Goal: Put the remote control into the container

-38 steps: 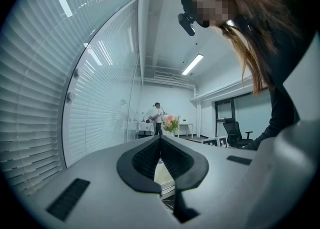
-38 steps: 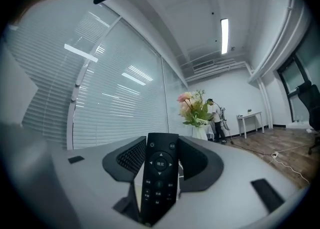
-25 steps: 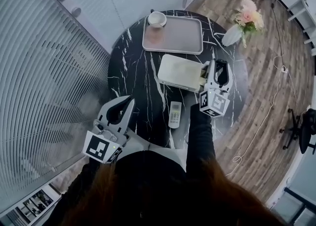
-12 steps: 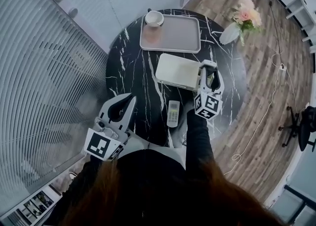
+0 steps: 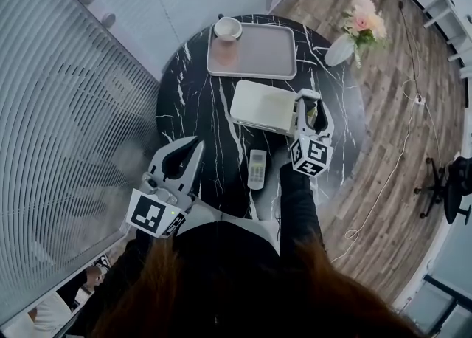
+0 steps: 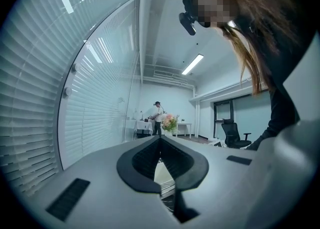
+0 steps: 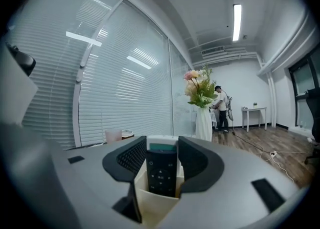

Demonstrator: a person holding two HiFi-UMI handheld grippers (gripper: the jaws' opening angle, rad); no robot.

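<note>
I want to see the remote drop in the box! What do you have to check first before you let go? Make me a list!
1. Black remote gripped by the right gripper: ok, its pads press on both sides.
2. Remote's lower end inside the container: ok, it dips behind the cream wall.
3. Remote resting on the container's bottom: cannot tell, the wall hides it.
4. Remote upright, not tilted: ok, it stands straight between the jaws.
5. White remote out of the way: ok, it lies on the table, apart from the container.
6. Left gripper clear: ok, shut, empty, off to the side.
</note>
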